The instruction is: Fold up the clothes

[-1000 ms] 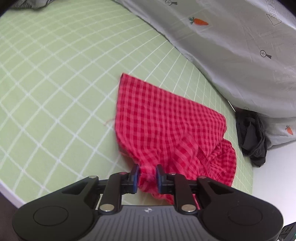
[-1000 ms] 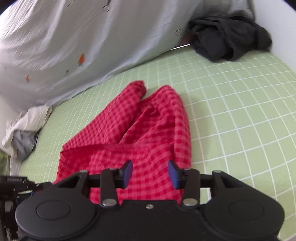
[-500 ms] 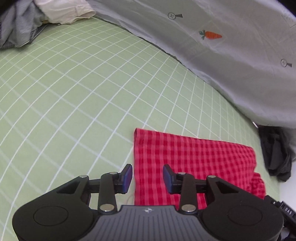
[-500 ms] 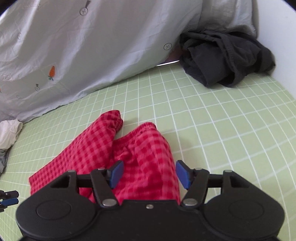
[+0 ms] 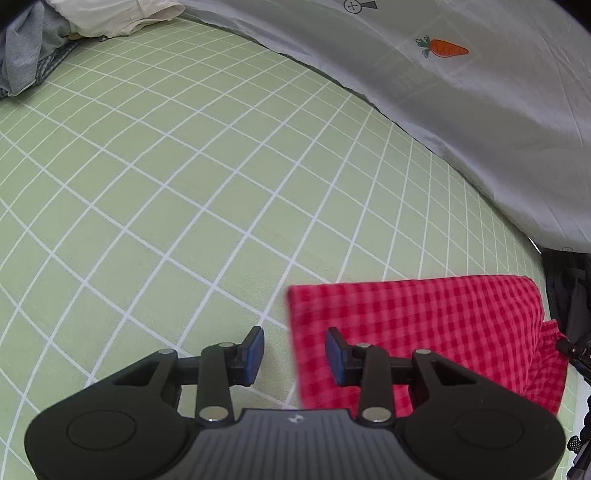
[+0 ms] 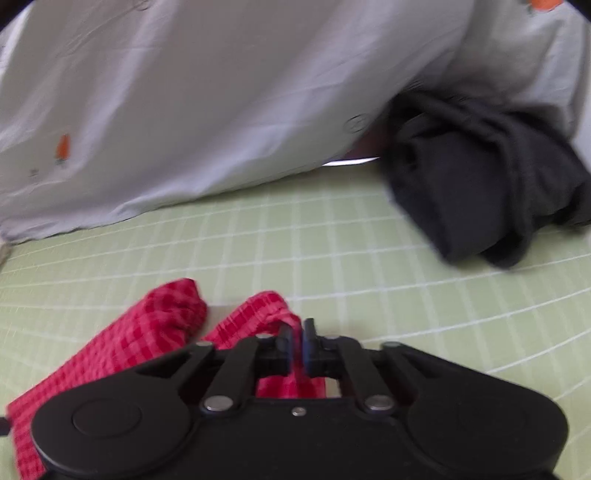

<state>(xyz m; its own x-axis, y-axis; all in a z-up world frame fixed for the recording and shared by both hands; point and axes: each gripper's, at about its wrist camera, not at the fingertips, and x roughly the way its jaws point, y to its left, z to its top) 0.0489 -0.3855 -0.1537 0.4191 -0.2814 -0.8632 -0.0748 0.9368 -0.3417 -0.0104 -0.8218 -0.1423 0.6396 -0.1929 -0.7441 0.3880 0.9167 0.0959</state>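
The red-and-pink checked fabric garment (image 5: 424,332) lay flat on the light green sheet with a white grid pattern (image 5: 184,184), folded into a roughly rectangular shape with a straight left edge. In the right wrist view, its two rounded, gathered ends (image 6: 177,310) pointed toward the far side, separated by a narrow gap showing the sheet.

The left gripper (image 5: 294,352) was held with its blue-padded jaws spread apart and empty, above the garment's near left corner; the left jaw sat over bare sheet, the right jaw over checked fabric.

The right gripper (image 6: 296,347) had its jaws pressed together on the edge of the right-hand gathered end of the garment.

A grey quilt printed with small orange carrots (image 6: 221,110) lay along the far side. A crumpled black garment (image 6: 480,192) rested at the far right, apart from the checked garment. A pile of white and grey cloth (image 5: 74,29) lay at the far left.
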